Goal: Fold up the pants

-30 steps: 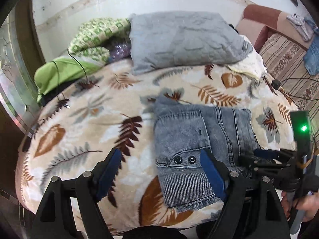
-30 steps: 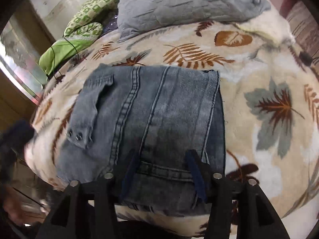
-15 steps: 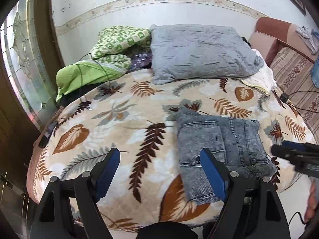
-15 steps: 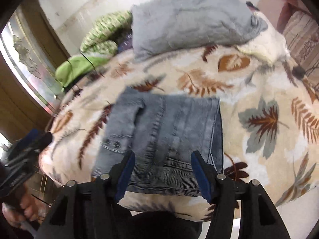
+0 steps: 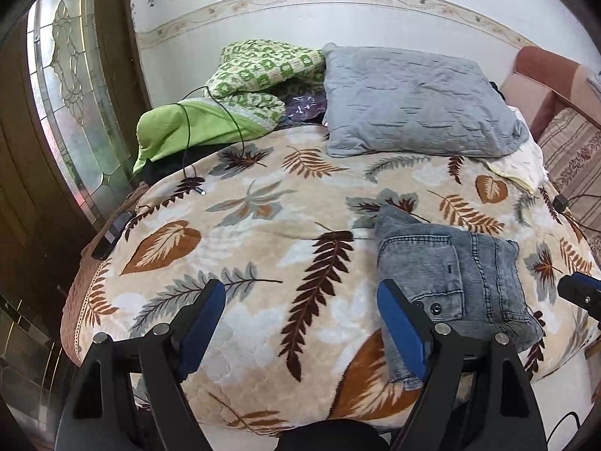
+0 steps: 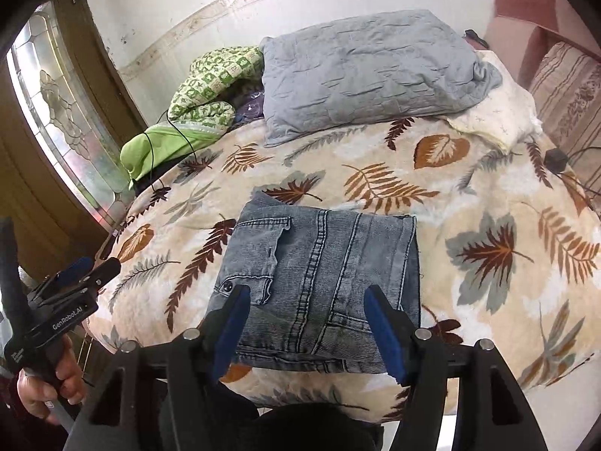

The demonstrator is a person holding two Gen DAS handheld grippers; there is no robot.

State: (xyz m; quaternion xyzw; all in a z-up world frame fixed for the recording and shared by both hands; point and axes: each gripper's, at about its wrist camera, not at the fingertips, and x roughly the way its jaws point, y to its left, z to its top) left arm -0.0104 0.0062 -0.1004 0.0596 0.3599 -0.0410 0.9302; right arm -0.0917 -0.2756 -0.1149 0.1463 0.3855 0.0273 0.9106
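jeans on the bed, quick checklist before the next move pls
1. Jeans folded into a compact rectangle on the leaf-print blanket: ok.
2. Right gripper free of denim, its jaws just been opening, nothing between them: ok.
3. Left gripper open and empty, off to the side of the jeans: ok.
4. Near edge of the fold squared up: cannot tell, the fingers cover part of it.
5. Black cable clear of the jeans: ok.

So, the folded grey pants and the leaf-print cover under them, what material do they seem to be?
Folded grey pants: probably washed denim, matte, with ribbed weave and raised double seams. Leaf-print cover: looks like plush fleece, soft and slightly fuzzy at the surface.
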